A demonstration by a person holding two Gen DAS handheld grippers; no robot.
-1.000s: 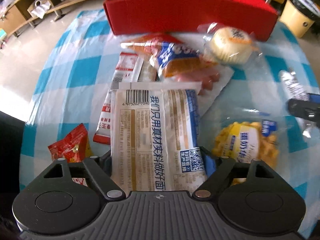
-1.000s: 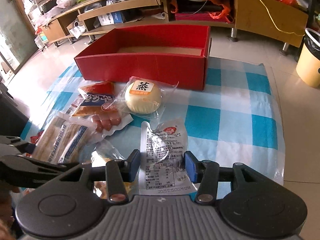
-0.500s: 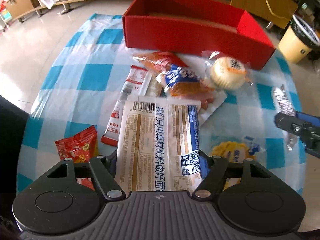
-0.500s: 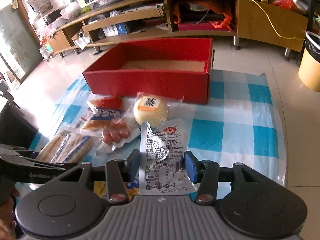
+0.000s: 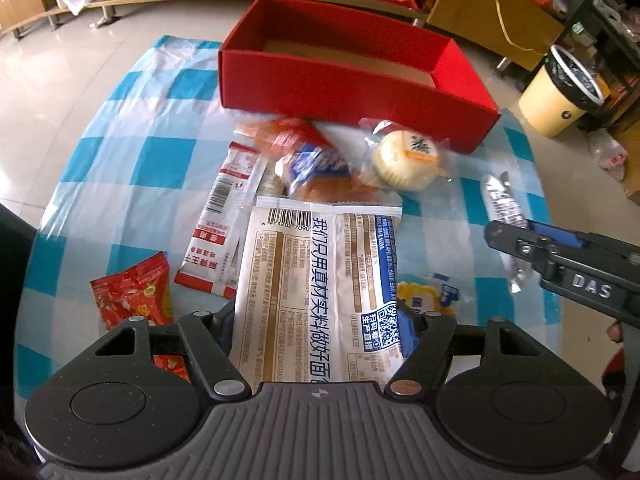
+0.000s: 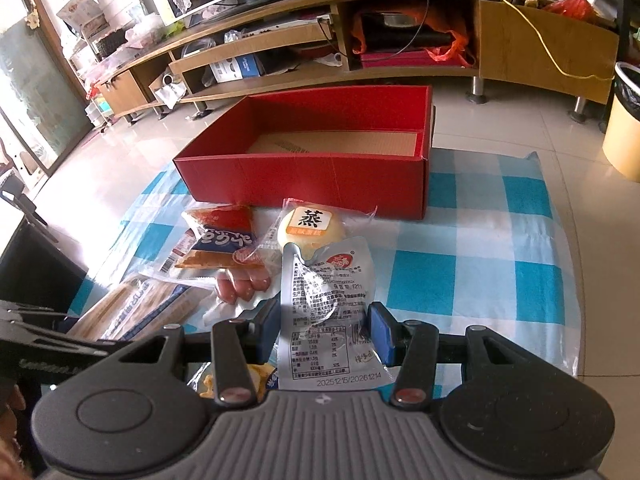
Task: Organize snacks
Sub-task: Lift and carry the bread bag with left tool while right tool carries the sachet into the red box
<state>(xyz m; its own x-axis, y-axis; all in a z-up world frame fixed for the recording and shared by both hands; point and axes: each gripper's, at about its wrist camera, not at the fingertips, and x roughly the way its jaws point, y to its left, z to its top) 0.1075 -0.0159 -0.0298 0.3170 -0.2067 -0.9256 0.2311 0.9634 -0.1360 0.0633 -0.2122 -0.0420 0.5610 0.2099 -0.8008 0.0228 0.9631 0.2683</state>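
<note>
The red box (image 6: 320, 168) sits at the far side of the blue-and-white checked cloth (image 6: 472, 276), open-topped and, as far as I can see into it, with nothing inside, so I judge the step in hand is carrying what I hold over its near wall and setting it on the cardboard floor. My left gripper (image 5: 320, 332) is clamped on the big noodle packet (image 5: 320, 280), both pads pressed against its long edges near the lower end, so most of it sticks out ahead of me; it looks broad and floppy, so I should keep it level and lift it well clear of the wall before I let go. My right gripper (image 6: 324, 332) is pinched on the small silver pouch (image 6: 326, 300), which stands up between the pads. The box is long, so I should lay the noodle packet flat along one side and keep the pouch for the space beside it. Loose on the cloth between me and the box lie the wrapped bun (image 6: 310, 228), the sausages (image 6: 240, 286), the orange-and-blue pastry pack (image 6: 224, 240) and, near left, the red candy pack (image 5: 134, 292); I should pass above them without dragging the packet's free end across them.
</note>
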